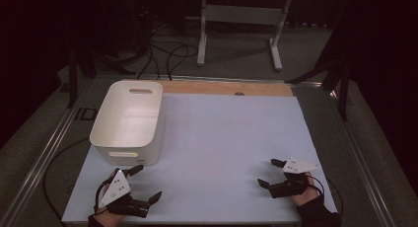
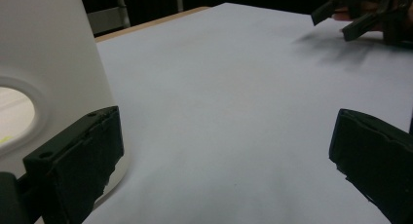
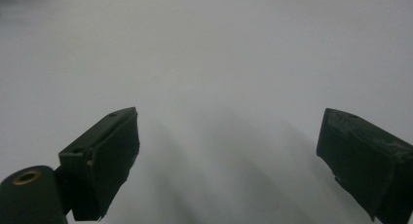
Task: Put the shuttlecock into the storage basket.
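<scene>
While both grippers rest low over the worktop point(image 1: 222, 138) with jaws spread and empty, the white bin point(image 1: 129, 119) stands at the far left, just beyond the left gripper point(image 1: 147, 182) and well apart from the right gripper point(image 1: 270, 173).

- The white storage bin point(image 1: 129, 121) looks like smooth moulded plastic with a soft, slightly satin sheen; its wall point(image 2: 53, 63) is even and unmarked.
- The table's white sheet point(image 1: 222, 148) is matt and smooth, like paper or laminate.
- A bare strip of wood point(image 1: 226, 88) shows along the table's far edge, with a dull finish.
- The left gripper point(image 1: 147, 183) and right gripper point(image 1: 270, 173) have matt black jaws; their pads point(image 2: 83, 165) look rubbery, slightly rough, chipped at the edges.
- Each top plate point(image 1: 116, 187) looks matt pale grey.
</scene>
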A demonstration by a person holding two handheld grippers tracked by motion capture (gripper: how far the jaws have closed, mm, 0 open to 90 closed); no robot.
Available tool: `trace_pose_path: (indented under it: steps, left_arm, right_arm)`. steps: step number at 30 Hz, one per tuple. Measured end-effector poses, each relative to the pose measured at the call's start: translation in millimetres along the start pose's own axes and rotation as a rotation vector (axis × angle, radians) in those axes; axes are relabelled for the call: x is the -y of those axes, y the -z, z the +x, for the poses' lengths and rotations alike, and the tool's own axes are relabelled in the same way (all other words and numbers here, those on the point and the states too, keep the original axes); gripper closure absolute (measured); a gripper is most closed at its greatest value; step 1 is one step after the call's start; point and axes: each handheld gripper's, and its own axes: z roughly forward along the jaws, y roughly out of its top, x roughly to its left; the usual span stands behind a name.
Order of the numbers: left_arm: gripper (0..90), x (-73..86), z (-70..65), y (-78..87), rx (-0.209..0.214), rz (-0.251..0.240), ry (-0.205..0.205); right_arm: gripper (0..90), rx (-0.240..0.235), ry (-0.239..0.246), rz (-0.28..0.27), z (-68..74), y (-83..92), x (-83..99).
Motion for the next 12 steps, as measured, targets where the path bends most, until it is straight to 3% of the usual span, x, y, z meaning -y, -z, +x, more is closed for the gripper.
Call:
trace_pose_path:
  steps: [12]
  left_arm:
    - [0.0, -0.1, 0.9, 0.5, -0.022, -0.003, 0.001]
  right_arm:
    - [8.3, 0.002, 0.006, 0.011, 0.1, 0.1, 0.0]
